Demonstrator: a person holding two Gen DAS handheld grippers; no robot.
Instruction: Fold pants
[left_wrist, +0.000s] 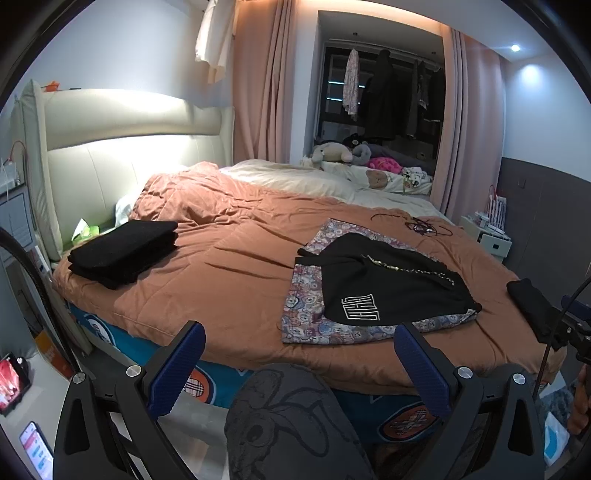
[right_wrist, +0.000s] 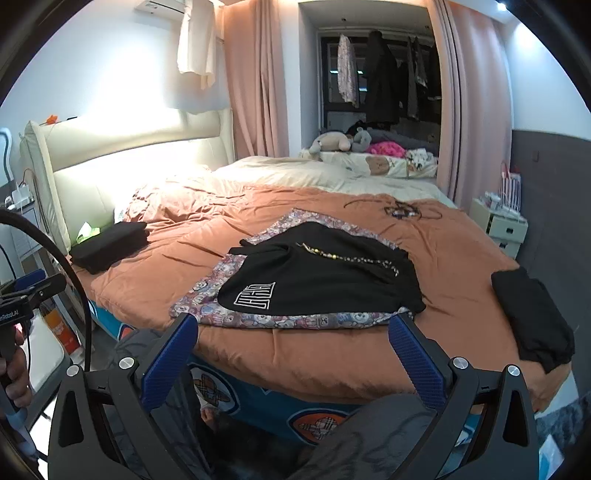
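Note:
A black garment with a white logo (left_wrist: 388, 288) (right_wrist: 317, 284) lies on a patterned purple garment (left_wrist: 303, 314) (right_wrist: 207, 295) on the orange bedspread (left_wrist: 221, 266) (right_wrist: 295, 350). A folded black stack (left_wrist: 122, 251) (right_wrist: 107, 243) sits at the bed's left, near the headboard. Another black pants piece (left_wrist: 532, 306) (right_wrist: 532, 317) lies at the right edge. My left gripper (left_wrist: 299, 354) is open and empty, short of the bed's near edge. My right gripper (right_wrist: 293, 347) is open and empty, just before the patterned garment's near hem.
A tangle of cords (left_wrist: 421, 225) (right_wrist: 399, 210) lies on the far bedspread. Stuffed toys (left_wrist: 332, 151) sit at the back. A white nightstand (right_wrist: 502, 225) stands right of the bed. The person's grey-trousered knee (left_wrist: 288, 421) is below the grippers. A phone (left_wrist: 37, 450) lies lower left.

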